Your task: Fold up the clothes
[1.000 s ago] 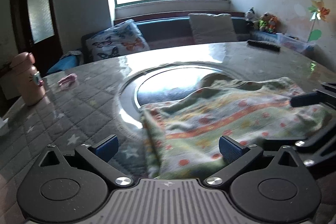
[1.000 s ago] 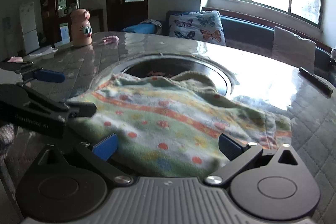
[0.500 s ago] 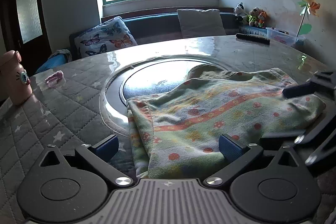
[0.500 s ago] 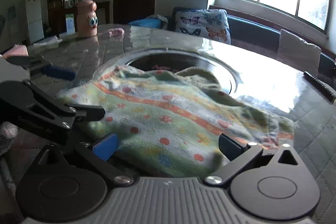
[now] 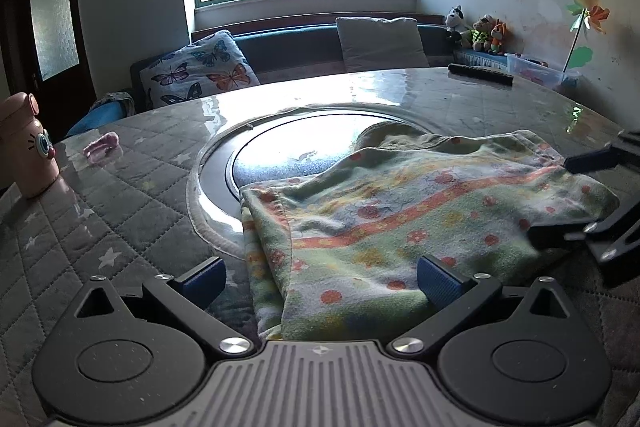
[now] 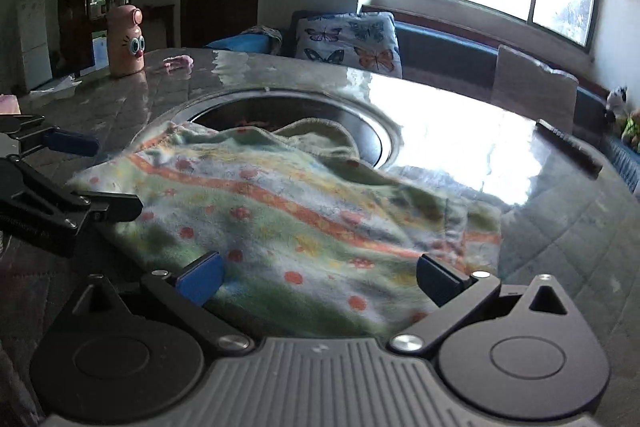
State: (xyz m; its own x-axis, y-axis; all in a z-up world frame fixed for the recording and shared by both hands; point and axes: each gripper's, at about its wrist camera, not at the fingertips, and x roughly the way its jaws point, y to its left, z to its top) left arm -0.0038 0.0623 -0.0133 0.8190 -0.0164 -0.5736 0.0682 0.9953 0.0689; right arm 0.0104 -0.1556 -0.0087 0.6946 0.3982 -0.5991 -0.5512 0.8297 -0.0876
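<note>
Round table with quilted star-print cover, glossy dark turntable set in its middle; seen from higher and further back than half a second ago, more window and wall now in the left wrist view

Folded fleece garment, green with an orange band and red dots, lying on the near part of the table, far edge lapping onto the turntable; doubled layers showing along its left edge, surface rumpled; much the same shape as half a second ago

Left gripper spread wide, blue pads either side of the garment's near left corner, gripping nothing; also visible in the right wrist view, one finger over the cloth edge

Right gripper likewise wide apart astride the near right edge, nothing clamped

Pink cartoon-eyed bottle upright at the far left, small pink item just beside it

Black remote control near the far rim

White lettering on the left gripper's arm, too blurred to read
</note>
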